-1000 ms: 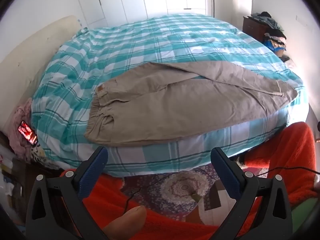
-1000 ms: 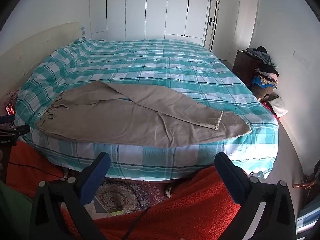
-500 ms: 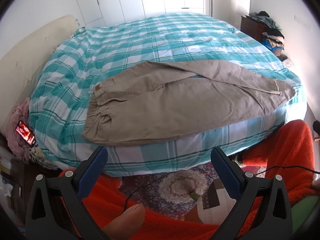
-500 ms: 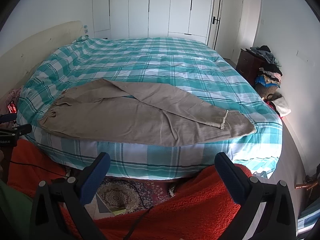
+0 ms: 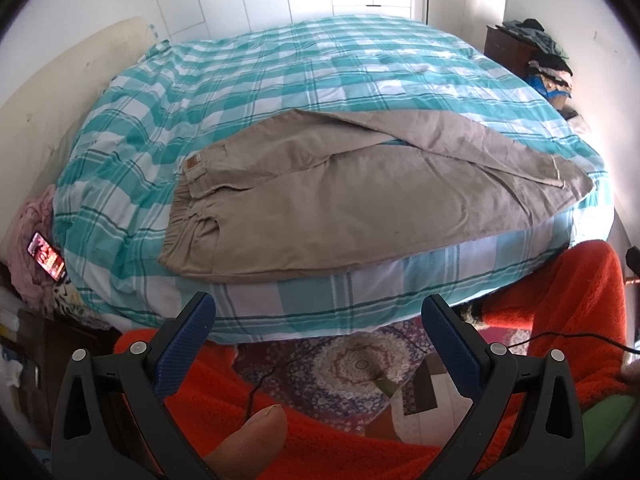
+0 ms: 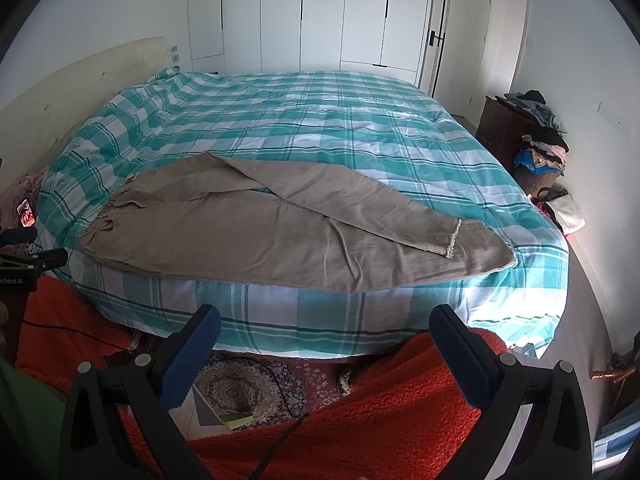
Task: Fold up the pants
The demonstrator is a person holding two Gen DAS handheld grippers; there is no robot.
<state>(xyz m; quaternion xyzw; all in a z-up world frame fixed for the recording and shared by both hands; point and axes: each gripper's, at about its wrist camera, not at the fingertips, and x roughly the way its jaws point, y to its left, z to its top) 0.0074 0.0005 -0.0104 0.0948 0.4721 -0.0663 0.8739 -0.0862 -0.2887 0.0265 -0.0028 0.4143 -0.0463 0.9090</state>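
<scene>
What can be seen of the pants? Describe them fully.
The pants are beige, of light woven cloth with a gathered elastic waistband and a small tan patch. They lie flat along the near edge of the checked bed, waist to the left, one leg crossed over the other, hems frayed. Nothing grips them.

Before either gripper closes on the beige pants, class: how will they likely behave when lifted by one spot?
The pants lie flat with soft wrinkles, so they are probably floppy and will drape and sag. One leg lies crossed over the other, so it may slide off or unfold. The cloth looks thin, so probably light.
</scene>
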